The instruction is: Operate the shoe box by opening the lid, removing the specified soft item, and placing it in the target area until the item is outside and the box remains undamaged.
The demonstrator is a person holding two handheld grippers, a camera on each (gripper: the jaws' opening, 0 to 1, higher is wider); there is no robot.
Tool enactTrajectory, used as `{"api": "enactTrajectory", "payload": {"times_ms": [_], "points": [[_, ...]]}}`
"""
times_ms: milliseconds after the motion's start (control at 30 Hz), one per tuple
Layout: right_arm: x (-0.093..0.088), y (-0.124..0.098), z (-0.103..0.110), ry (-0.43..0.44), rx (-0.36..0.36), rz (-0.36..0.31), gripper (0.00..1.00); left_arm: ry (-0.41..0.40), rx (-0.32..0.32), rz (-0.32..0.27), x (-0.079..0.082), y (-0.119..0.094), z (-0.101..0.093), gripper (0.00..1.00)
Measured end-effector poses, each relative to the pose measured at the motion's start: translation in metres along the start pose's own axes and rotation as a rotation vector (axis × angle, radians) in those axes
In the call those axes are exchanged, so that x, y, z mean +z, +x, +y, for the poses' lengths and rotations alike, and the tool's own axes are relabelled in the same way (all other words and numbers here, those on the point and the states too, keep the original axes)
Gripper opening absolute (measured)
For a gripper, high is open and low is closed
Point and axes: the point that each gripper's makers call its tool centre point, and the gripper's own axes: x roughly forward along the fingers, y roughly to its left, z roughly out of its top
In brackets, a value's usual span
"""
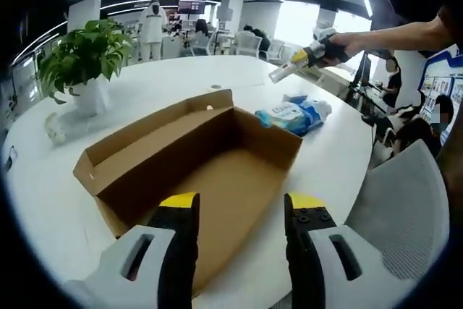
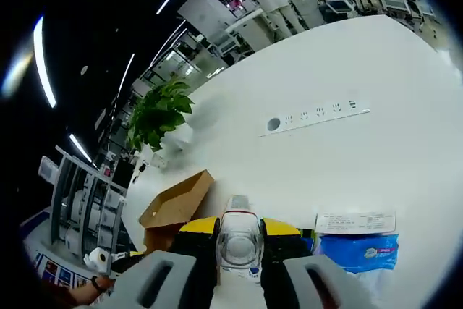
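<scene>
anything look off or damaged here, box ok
The cardboard box lies open and empty on the white table, with no tears showing. The blue soft pack lies on the table just outside it. One oddity: the right hand-held gripper is shut on a clear plastic bottle, raised above the table.

**Where everything sits on the table**

In my left gripper view the open shoe box (image 1: 210, 157) lies on the table (image 1: 166, 77), just ahead of my jaws. A potted plant (image 1: 83, 63) stands beyond its left end. The soft pack (image 1: 293, 115) lies on the table past the box's far right corner (apart from it). In my right gripper view, a socket strip (image 2: 318, 115) sits mid-table.
</scene>
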Motion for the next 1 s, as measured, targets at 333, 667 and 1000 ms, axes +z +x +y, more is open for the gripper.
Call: {"api": "enactTrajectory", "payload": {"times_ms": [333,667,1000], "points": [[0.006,0.015,-0.017,-0.137,-0.072,0.087,0.17,-0.007,0.012,0.005,-0.001,0.001,0.002,0.47],[0.0,0.029,-0.031,-0.38,-0.148,0.241,0.17,-0.017,0.022,0.008,0.0,0.0,0.003,0.47],[-0.007,0.041,-0.041,-0.59,-0.177,0.376,0.17,-0.034,0.025,0.024,-0.008,-0.001,0.005,0.47]]}}
